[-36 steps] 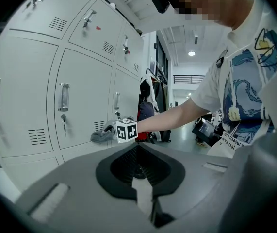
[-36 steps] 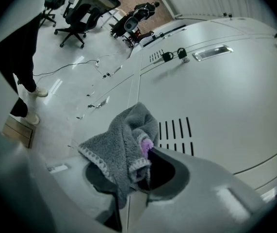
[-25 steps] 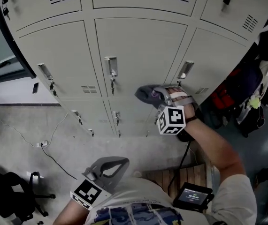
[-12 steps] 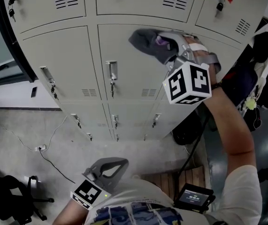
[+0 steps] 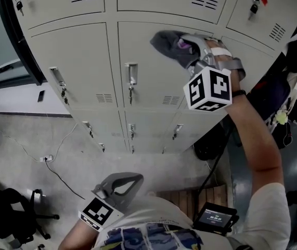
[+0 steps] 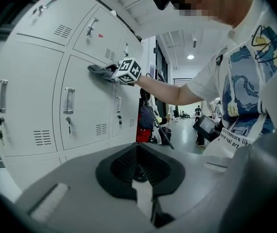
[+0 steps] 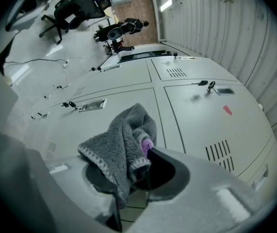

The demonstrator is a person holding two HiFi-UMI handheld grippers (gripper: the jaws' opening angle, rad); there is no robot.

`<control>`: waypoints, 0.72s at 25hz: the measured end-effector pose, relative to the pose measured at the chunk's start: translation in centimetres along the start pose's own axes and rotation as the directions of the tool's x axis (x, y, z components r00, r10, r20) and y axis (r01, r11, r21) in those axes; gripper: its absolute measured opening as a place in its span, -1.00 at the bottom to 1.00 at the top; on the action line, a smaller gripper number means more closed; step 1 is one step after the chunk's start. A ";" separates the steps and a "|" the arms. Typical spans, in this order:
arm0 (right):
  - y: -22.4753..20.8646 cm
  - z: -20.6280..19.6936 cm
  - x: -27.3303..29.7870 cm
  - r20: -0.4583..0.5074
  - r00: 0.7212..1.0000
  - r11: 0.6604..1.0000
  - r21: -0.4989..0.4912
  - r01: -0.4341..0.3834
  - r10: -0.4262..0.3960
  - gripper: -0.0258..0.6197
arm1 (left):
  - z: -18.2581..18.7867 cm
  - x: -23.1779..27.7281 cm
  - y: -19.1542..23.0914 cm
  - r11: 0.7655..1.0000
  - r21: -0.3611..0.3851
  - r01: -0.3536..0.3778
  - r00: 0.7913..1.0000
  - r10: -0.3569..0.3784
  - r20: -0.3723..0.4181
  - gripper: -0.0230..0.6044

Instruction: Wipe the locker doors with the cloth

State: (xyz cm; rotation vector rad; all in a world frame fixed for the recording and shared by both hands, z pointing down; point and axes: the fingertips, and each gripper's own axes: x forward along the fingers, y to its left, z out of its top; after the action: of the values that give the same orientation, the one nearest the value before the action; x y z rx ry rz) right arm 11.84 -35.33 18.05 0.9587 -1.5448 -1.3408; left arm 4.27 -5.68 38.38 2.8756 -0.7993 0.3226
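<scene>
The grey cloth (image 5: 170,43) is bunched in my right gripper (image 5: 185,50), which is shut on it and holds it against the top edge of the middle grey locker door (image 5: 153,72). In the right gripper view the cloth (image 7: 121,144) drapes over both jaws of the right gripper (image 7: 138,178), with a purple patch showing, above the pale locker door (image 7: 114,106). My left gripper (image 5: 121,185) hangs low near the person's body, shut and holding nothing. From the left gripper (image 6: 139,200) view, the cloth (image 6: 99,71) shows far off on the lockers.
Locker handles with keys (image 5: 131,90) stick out from the doors. Dark bags and clothes (image 5: 273,98) hang at the right. A small screen device (image 5: 214,217) and wooden slats (image 5: 190,197) lie below. A cable (image 5: 60,163) and office chair (image 5: 8,212) are on the floor at left.
The right gripper has carried the cloth from low on the locker door up to its top edge, then held about there. The left gripper has stayed put.
</scene>
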 end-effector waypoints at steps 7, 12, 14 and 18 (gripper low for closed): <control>5.6 -0.5 0.6 -0.005 0.997 0.997 0.015 -0.078 0.078 -0.60 | 0.0 0.2 -0.1 1.000 0.003 0.005 1.000 -0.005 -0.006 -0.92; 10.1 -0.9 1.2 -0.011 0.990 0.991 0.002 -0.137 0.137 -0.60 | -0.4 0.5 -0.2 1.000 -0.004 0.004 1.000 -0.004 -0.002 -0.92; 11.5 -1.0 1.3 -0.010 0.988 0.988 -0.003 -0.152 0.152 -0.60 | -0.3 0.5 -0.2 1.000 0.003 0.006 1.000 -0.006 -0.007 -0.92; 14.7 -1.3 1.6 -0.011 0.981 0.981 0.001 -0.195 0.195 -0.60 | 0.2 0.5 -0.4 1.000 0.015 0.011 1.000 -0.011 -0.021 -0.92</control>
State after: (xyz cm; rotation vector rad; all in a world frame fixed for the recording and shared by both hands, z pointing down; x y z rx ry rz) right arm 12.23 -35.39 32.85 0.7909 -1.5864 -1.1955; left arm 4.92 -5.67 38.25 2.8846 -0.7811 0.3579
